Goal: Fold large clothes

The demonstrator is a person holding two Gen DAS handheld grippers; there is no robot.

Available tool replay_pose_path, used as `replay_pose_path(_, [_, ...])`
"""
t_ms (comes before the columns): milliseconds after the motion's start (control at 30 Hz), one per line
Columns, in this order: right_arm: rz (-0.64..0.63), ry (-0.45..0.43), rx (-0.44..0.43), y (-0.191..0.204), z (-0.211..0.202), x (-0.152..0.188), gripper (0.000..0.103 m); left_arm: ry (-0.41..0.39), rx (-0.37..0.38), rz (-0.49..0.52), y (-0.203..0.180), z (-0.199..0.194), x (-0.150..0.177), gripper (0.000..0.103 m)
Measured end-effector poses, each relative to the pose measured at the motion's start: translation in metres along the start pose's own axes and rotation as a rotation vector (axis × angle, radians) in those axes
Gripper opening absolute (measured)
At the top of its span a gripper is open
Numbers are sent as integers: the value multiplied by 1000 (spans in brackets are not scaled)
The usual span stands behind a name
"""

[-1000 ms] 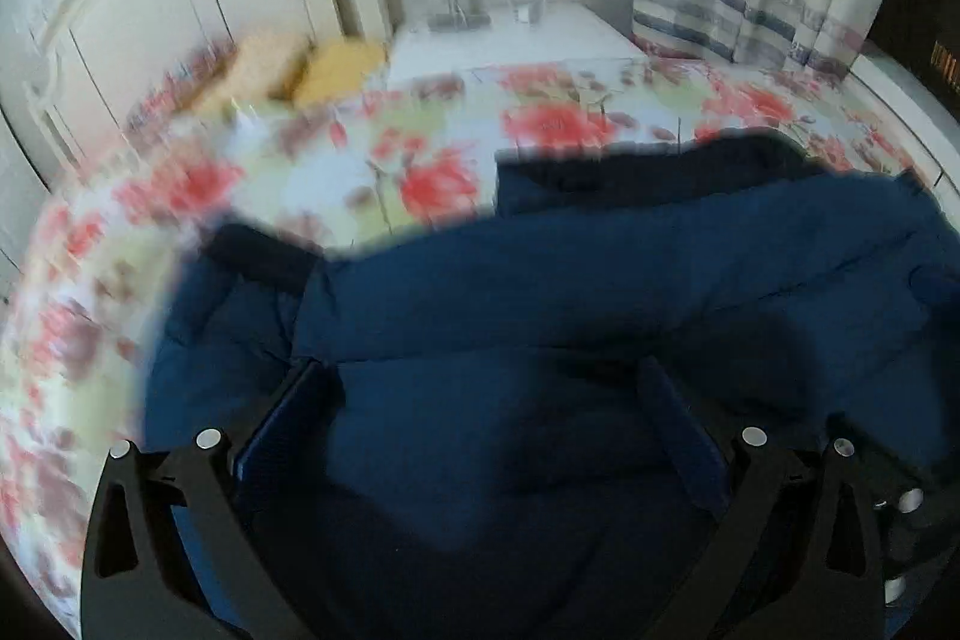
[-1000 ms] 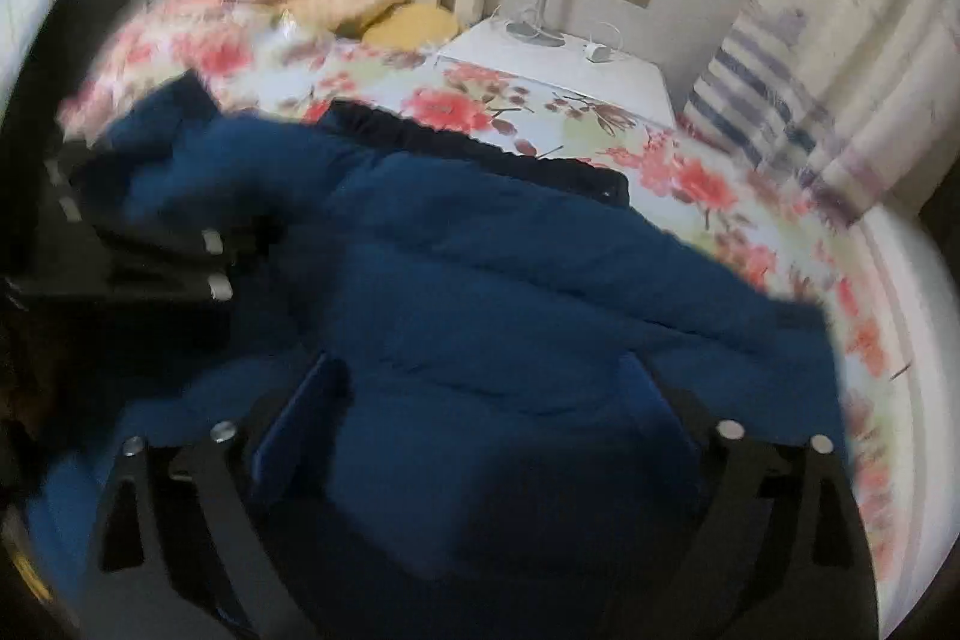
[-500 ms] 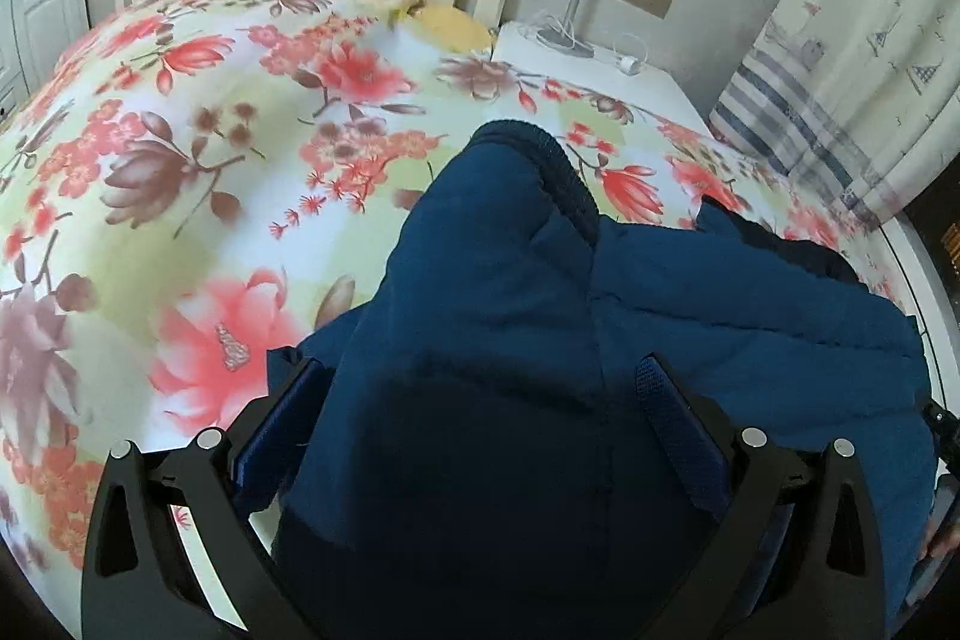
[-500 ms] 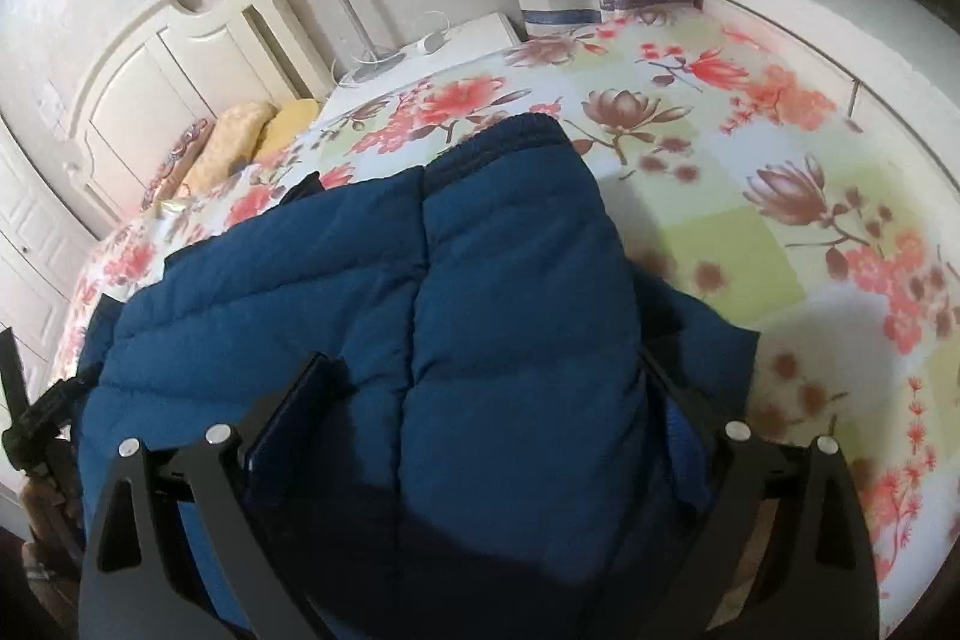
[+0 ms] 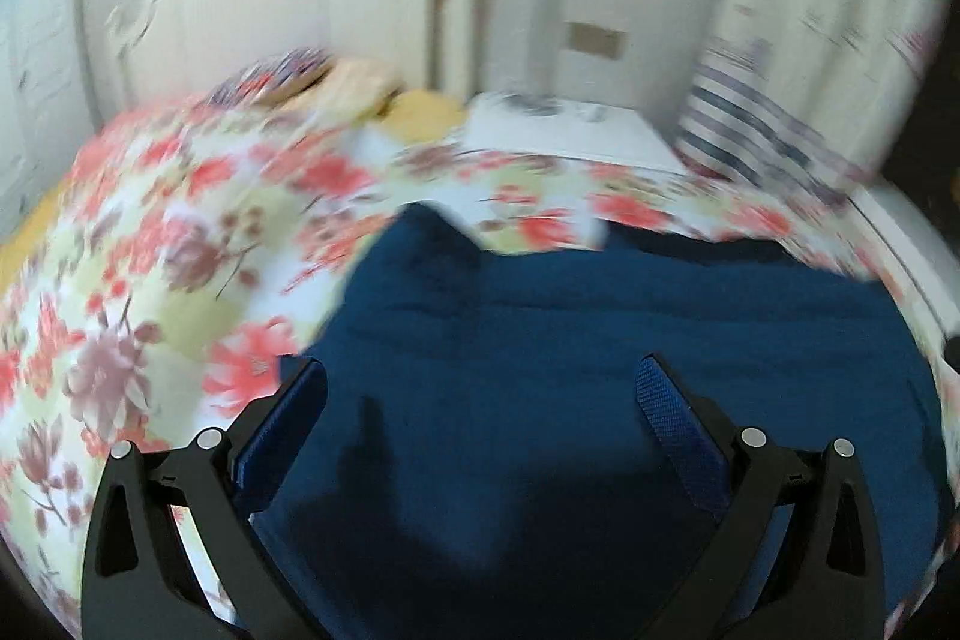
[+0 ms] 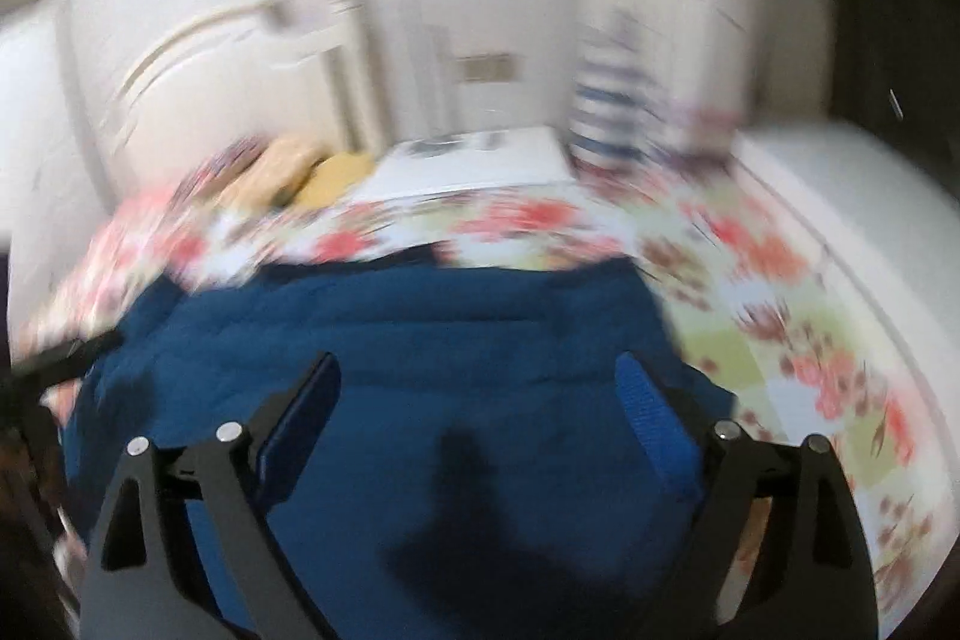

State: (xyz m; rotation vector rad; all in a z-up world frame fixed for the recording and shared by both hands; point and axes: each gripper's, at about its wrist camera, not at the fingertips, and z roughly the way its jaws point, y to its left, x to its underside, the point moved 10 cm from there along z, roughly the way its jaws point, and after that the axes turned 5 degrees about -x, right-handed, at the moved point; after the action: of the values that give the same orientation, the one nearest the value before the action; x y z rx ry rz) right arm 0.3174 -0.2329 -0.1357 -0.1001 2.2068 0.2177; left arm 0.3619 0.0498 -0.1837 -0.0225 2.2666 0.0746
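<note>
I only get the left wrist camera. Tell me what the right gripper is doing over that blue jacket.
Observer: The right gripper is open. Its fingers are spread wide above the blue jacket, with nothing pinched between them. The picture is blurred by motion.
Operator: Report where the jacket ends on that side.
Observer: The jacket's edge lies just past the gripper's right-hand finger. Beyond it there is only the floral bedspread.
</note>
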Motion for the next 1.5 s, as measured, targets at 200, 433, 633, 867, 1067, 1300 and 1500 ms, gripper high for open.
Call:
replay_pose_path(200, [-256,176,5,71,42,50,100,18,-42,196,-54,14,41,99])
replay_pose_path(433, [-148,158,17,39,41,43,100,0,-40,180,-41,11,42,99])
replay_pose_path(633, [93,145,143,-60,20,49,100,21,-58,7,33,4,59,99])
replay_pose_path(867, [234,149,21,-81,31,68,101,31,-60,34,31,13,65,99])
replay_pose_path(1067, [238,152,39,-75,29,66,100,32,-55,20,36,13,64,99])
replay_pose_path(1300, [-13,35,-30,17,-23,47,96,-57,-18,63,0,-49,55,99])
replay_pose_path(1500, [-229,137,4,81,4,86,98,-26,-45,249,-61,-38,91,99])
